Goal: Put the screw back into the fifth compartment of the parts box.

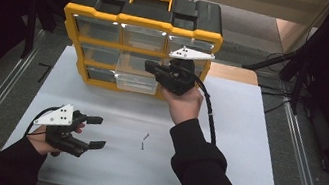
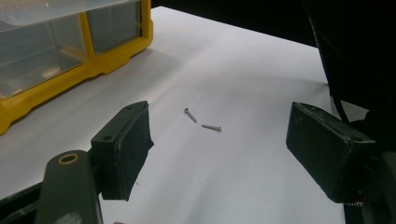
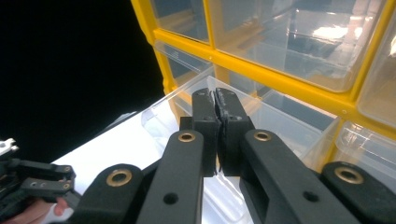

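A yellow and black organizer point(image 1: 143, 23) with clear drawers stands at the back of the white board. Its bottom middle drawer point(image 1: 136, 82) is pulled out a little. My right gripper point(image 1: 149, 64) hovers just above that drawer, jaws shut pad to pad, with nothing showing between them. In the right gripper view the closed tips point(image 3: 215, 95) point over the open drawer point(image 3: 280, 126). Two small screws point(image 1: 144, 140) lie loose on the board. My left gripper point(image 1: 99, 132) rests at the front left, open, and the screws point(image 2: 190, 114) lie ahead of its empty jaws point(image 2: 224, 144).
The white board point(image 1: 244, 151) spans the table, with metal rails along both sides. Dark curtains and cables stand at the right. The organizer's yellow frame point(image 2: 116, 51) sits to the left of the left gripper's line. A wooden surface shows behind the organizer.
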Motion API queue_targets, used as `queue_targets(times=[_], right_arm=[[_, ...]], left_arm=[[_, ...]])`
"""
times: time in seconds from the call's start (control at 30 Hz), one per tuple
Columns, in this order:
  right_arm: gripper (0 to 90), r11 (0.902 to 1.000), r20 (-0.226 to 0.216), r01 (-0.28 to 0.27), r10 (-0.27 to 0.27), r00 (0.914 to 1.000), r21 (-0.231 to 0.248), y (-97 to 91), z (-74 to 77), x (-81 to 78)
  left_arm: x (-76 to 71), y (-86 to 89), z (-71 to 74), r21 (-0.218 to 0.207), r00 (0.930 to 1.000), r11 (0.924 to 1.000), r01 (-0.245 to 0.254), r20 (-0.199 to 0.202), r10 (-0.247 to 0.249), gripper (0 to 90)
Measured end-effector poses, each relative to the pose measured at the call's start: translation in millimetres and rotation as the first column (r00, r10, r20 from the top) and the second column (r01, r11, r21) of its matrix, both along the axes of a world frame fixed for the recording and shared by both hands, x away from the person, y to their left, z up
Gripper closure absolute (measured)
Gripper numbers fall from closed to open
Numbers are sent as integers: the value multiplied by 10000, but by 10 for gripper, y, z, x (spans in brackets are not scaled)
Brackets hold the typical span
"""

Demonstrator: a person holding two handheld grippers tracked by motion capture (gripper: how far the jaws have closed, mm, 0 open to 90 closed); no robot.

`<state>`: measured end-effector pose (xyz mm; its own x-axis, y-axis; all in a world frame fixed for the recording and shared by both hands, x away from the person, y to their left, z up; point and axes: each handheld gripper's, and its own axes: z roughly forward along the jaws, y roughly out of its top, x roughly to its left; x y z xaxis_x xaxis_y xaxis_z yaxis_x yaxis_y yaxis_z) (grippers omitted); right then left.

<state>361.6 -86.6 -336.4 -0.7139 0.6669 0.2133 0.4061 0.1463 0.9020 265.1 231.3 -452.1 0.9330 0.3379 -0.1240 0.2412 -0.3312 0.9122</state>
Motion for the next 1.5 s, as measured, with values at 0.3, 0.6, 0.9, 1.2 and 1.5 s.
queue_targets(times=[0.3,0.6,0.9,1.2,1.5], right_arm=[[892,9992,-39,397,-397,9992,28,79,-65,80],[891,9979,-134,603,-606,9981,-250,158,-147,130],[890,9966,-93,808,-810,9967,-148,223,-175,134],[884,9965,-7,802,-802,9968,-220,240,-196,135],[499,9966,937,794,-768,9926,-235,248,-155,74]], left_arm=[[-4,-6,0,29,10000,10000,49,-9,-49,218],[-6,-9,-1,76,10000,10000,59,39,-59,218],[-7,-8,4,81,9999,9999,110,87,-110,218],[-20,-19,16,245,9996,9994,248,91,-250,218],[-25,-13,28,-6,9998,9998,192,67,-192,218]])
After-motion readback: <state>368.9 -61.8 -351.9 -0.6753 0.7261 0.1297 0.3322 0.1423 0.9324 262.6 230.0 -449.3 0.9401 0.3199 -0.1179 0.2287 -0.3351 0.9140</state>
